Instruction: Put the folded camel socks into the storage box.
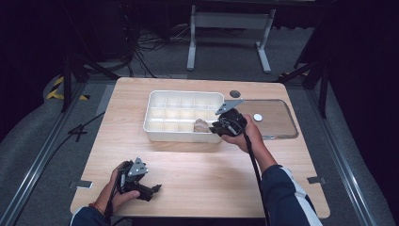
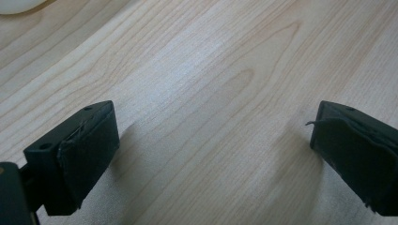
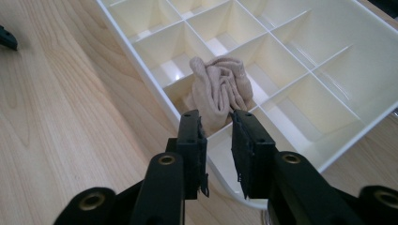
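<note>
1. Nearest my high view, at the near left of the pale wooden counter (image 1: 197,174), sits my left hand-held gripper (image 1: 153,189), held low by a hand. In its own view the two black jaws stand wide apart over bare wood grain with nothing between them: released.
2. From the left gripper view I also catch a sliver of something white at the top left corner, cut off by the frame; I cannot tell what it is.
3. My right hand-held gripper (image 3: 218,140) is at the near right corner of the white plastic divided tray (image 1: 155,134). Its jaws stand a narrow gap apart, and no pad presses on anything; I read it as released.
4. One beige rolled-up sock (image 3: 218,91) sits in a compartment of the tray's near row, just beyond the right jaw tips. Its lower part is hidden behind the jaws and the tray wall.
5. Counts: two hand-held grippers, one tray, one sock. The other compartments I can see hold nothing; the tray's near right corner is covered by the right hand-held gripper.
6. One clear flat lid with a white round knob (image 1: 258,117) lies on the counter right of the tray, and one small dark disc (image 1: 234,93) lies at the counter's far edge.
7. I can read no writing or brand anywhere.
</note>
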